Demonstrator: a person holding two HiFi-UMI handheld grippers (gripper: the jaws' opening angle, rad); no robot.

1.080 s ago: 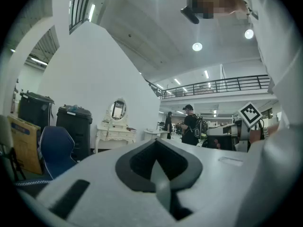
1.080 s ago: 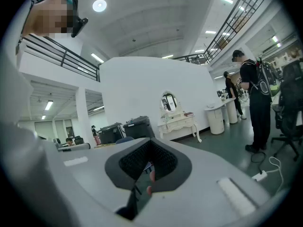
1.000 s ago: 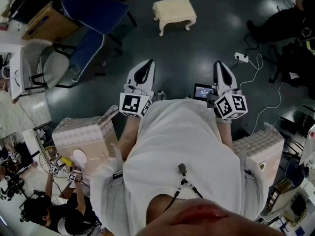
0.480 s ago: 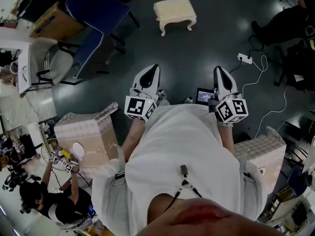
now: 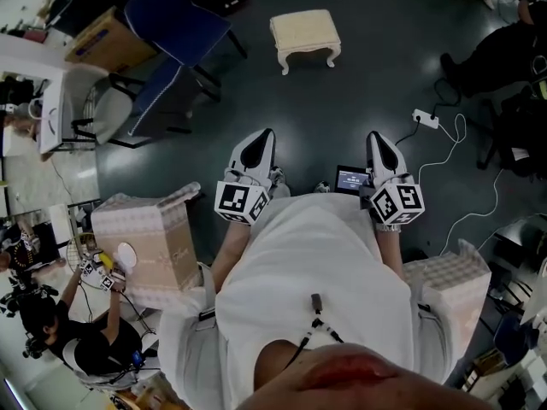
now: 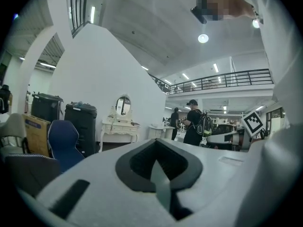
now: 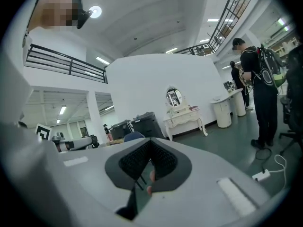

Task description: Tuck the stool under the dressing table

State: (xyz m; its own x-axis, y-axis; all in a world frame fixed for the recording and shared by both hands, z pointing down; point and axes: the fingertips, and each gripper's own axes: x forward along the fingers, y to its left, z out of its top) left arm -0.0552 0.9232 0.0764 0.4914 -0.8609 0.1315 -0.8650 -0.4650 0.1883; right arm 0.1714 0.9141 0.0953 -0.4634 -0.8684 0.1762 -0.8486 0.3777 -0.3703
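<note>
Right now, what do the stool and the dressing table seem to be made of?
Stool: cream, seemingly padded fabric seat on matching painted curved legs, probably wood. Dressing table: white-painted, likely wood, going by its curved legs; oval mirror on top.

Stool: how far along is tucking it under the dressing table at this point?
Done: nothing visible. The stool stands alone on the open floor ahead of the person, untouched. In hand: nothing; the left hand-held gripper and right hand-held gripper are both shut and empty, well short of it. Left: reach the stool, grip it, and move it under the dressing table, which stands against the far white wall.
</note>
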